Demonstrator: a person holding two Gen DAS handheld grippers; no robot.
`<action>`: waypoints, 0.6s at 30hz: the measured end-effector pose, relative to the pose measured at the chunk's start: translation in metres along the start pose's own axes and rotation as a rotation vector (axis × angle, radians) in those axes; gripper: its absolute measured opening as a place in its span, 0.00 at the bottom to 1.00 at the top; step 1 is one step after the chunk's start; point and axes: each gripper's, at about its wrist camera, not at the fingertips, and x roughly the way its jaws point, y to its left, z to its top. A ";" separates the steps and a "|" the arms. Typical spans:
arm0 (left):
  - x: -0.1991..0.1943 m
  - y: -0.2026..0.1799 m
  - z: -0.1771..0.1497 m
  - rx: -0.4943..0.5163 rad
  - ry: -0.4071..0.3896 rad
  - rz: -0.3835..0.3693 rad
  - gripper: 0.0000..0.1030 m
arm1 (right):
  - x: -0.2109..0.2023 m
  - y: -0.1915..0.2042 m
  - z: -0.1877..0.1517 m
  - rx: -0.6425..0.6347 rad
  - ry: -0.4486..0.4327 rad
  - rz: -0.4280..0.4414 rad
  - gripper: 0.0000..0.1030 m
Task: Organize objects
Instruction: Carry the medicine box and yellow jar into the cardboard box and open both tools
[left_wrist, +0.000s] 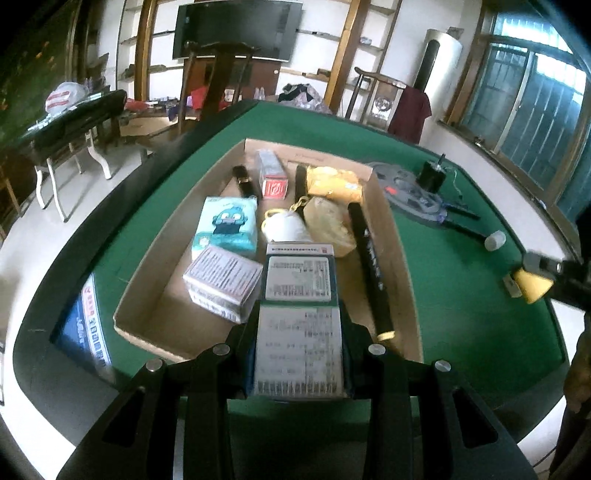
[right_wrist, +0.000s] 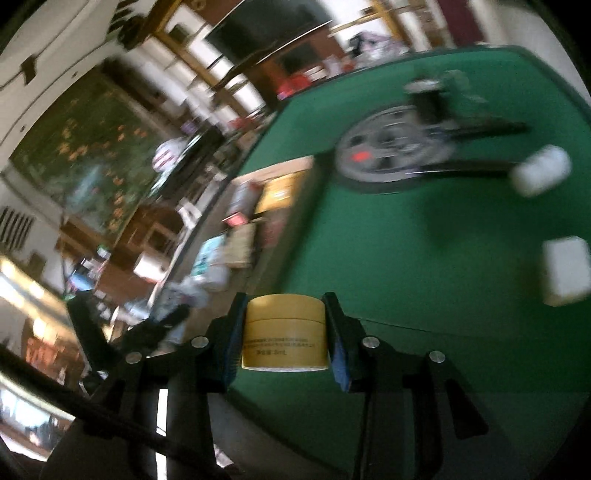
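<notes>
left tongs (left_wrist: 301, 328): closed on a flat printed medicine box (left_wrist: 300, 325), pads pressing its two long sides, held above the near edge of the cardboard tray (left_wrist: 147, 291).
right tongs (right_wrist: 286, 332): closed on a small yellow jar (right_wrist: 285, 332), pads on opposite sides of its round wall, lifted over the green bench (right_wrist: 424, 258).
box handling: judged light, thin card that dents under a hard squeeze; the long edges are the sound hold.
jar handling: judged light, stiff and smooth, so it may twist or slip; grip across the middle of the wall.
box place: centred between the tongs, sticking out far past the tips.
jar place: right of the tray, well apart from it.
tray contents: tissue pack (left_wrist: 227, 225), white cup (left_wrist: 286, 227), black pen (left_wrist: 371, 269), other packets.
free room: bare floor at the tray's near left.
</notes>
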 end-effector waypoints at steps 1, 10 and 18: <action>0.002 0.002 -0.001 0.000 0.010 -0.001 0.29 | 0.009 0.009 0.000 -0.016 0.019 0.011 0.37; 0.020 0.020 0.007 -0.022 0.052 0.048 0.29 | 0.097 0.076 0.003 -0.116 0.166 0.059 0.37; 0.023 0.034 0.007 -0.028 0.041 0.075 0.31 | 0.140 0.093 0.003 -0.154 0.226 0.012 0.37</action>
